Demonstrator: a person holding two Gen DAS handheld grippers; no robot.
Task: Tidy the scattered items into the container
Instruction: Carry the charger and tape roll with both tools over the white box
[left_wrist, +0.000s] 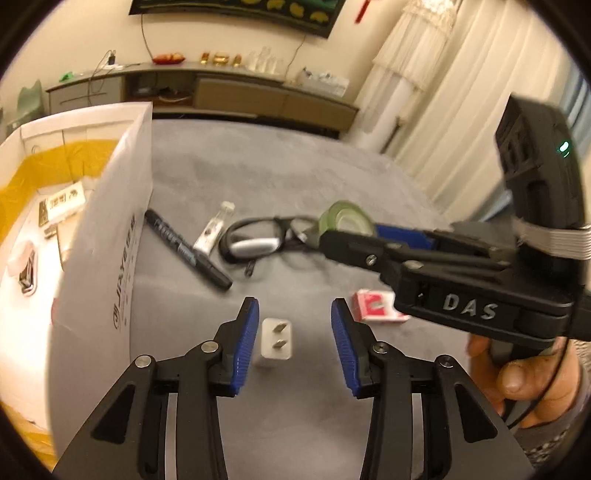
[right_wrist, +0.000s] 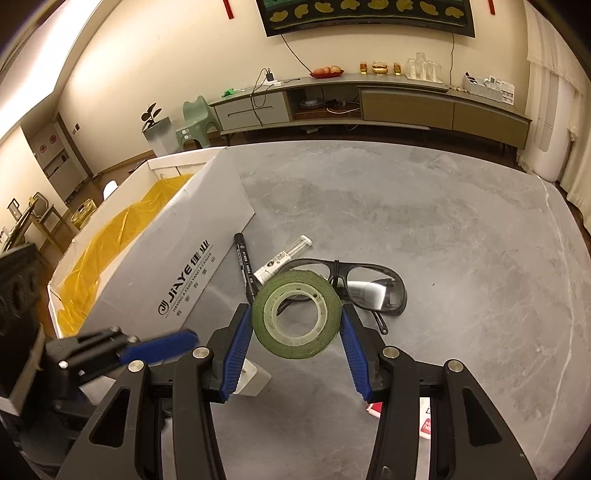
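Observation:
My left gripper (left_wrist: 293, 332) stands open over the grey table, and a white plug charger (left_wrist: 276, 343) lies flat between its blue pads without being pressed. My right gripper (right_wrist: 295, 332) is shut on a green tape roll (right_wrist: 295, 314), held above the table; in the left wrist view the roll (left_wrist: 345, 218) shows at that gripper's tip. The white cardboard box (left_wrist: 110, 221) with yellow lining stands to the left, its flap (right_wrist: 184, 277) leaning out over the table. A black marker (left_wrist: 188, 251), a small tube (left_wrist: 214, 232) and safety glasses (left_wrist: 258, 240) lie near the box.
A red-and-white card box (left_wrist: 376, 306) lies on the table under the right gripper. Several small items (left_wrist: 62, 206) rest inside the box. A hand (left_wrist: 517, 376) holds the right gripper's handle. The grey table (right_wrist: 443, 221) stretches far and right, with a sideboard behind.

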